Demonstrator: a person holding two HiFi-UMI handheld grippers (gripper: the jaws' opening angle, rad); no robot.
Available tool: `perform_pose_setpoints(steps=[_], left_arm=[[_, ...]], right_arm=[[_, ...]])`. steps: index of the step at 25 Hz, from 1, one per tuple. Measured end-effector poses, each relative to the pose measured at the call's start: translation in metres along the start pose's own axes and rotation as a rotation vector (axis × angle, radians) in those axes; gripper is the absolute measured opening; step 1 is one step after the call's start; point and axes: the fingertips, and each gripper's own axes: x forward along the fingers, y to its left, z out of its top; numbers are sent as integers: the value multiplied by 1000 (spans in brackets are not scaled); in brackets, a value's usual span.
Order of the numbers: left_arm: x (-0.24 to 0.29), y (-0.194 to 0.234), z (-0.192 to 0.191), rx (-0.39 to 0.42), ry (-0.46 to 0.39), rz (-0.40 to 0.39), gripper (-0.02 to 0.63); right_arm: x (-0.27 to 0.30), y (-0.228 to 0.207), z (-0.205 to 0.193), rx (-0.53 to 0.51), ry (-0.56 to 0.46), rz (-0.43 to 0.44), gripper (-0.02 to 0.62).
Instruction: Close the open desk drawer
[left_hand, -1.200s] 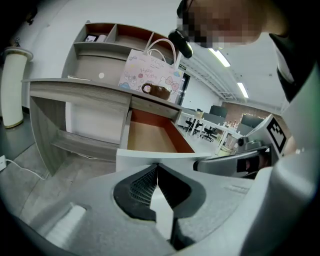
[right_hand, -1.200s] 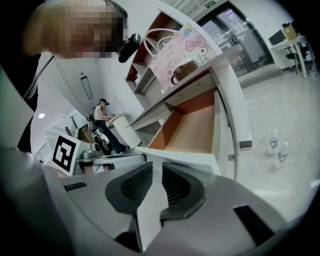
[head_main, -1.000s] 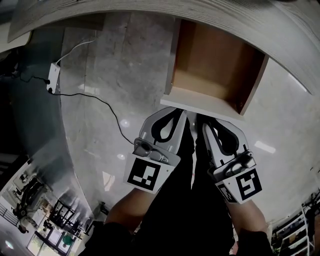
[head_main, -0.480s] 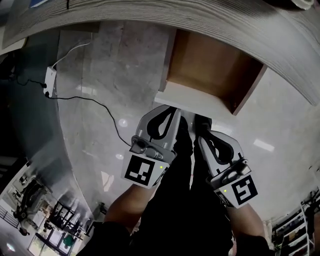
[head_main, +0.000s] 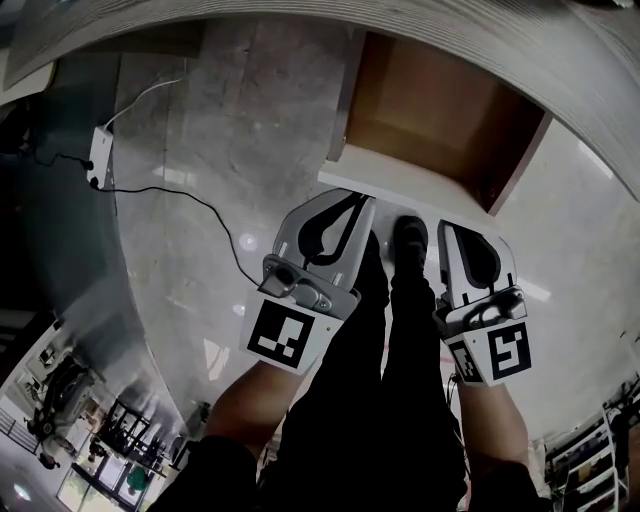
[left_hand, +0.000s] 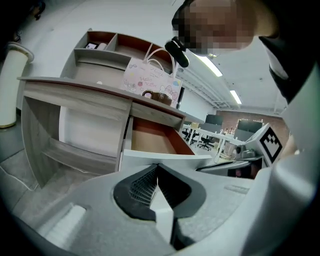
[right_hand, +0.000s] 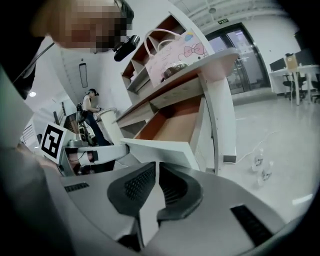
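Jaws of left gripper (left_hand: 158, 166) pressed together, nothing between; right gripper (right_hand: 156, 165) jaws narrow and closing, also empty. Both tips sit just below the white front of the drawer (head_main: 430, 110), contact unclear. Drawer is pulled out, bare brown inside, upper centre-right of head view under desk (head_main: 480, 40) edge. Black-and-white square markers on gripper cubes. Pink cartoon-print gift bag (left_hand: 150, 80) on desktop, upper centre of left gripper view; lettering too small to read.
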Motion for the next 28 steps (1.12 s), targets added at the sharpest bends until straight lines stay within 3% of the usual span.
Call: perform_pose_setpoints(steps=[4,10,28], left_arm=[[1,-2,10,20,-44,-6,9],[17,8,57,79,-142,-6,9],[73,32,88,123,-160,12,9]], right_arm=[[1,-1,10,-4,-36,0,32],[13,-3,57,-31,-125,19,31],[48,-41,99,-49,-174,5,31]])
